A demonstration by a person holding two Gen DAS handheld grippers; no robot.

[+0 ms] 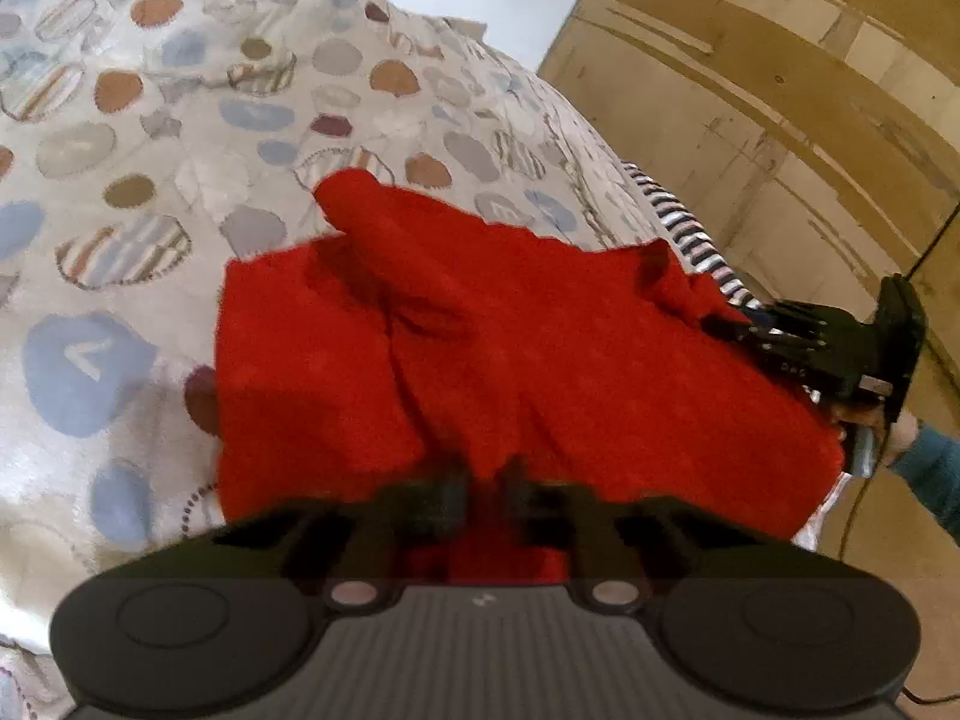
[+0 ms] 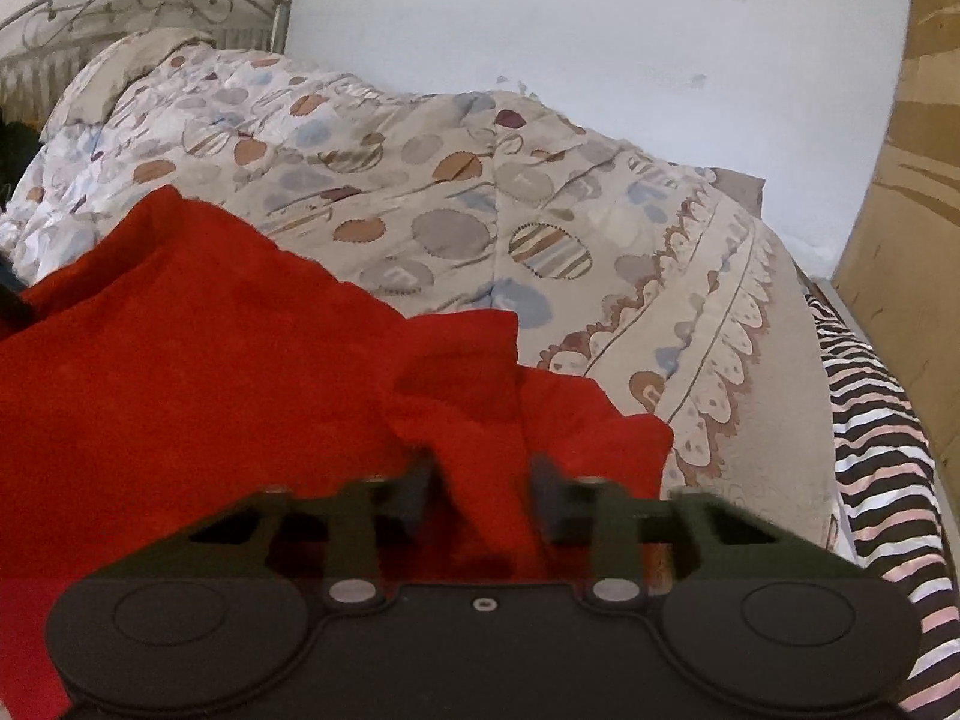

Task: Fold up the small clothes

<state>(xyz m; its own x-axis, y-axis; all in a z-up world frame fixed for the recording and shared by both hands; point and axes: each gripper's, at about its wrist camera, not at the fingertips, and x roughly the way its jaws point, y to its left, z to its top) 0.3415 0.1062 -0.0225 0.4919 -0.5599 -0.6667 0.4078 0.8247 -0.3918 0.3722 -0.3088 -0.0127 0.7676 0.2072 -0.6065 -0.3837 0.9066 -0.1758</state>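
Both tongs pinch the near edge of the red cloth [image 1: 510, 348] lying on the bed's quilt [image 1: 120, 180], left tongs [image 1: 489, 480] nearly closed on it, right tongs [image 2: 480, 492] clamped around a bunched fold, probably to lift that edge for folding.

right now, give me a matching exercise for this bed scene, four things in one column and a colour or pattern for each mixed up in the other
Things:
1. garment
2. bedspread
3. sheet at the bed's edge
4. wall

Colour or pattern:
A. dark and light stripes
B. plain pale white
C. solid red
D. beige with round blue, brown and striped patches

Pairs: 1-C, 2-D, 3-A, 4-B
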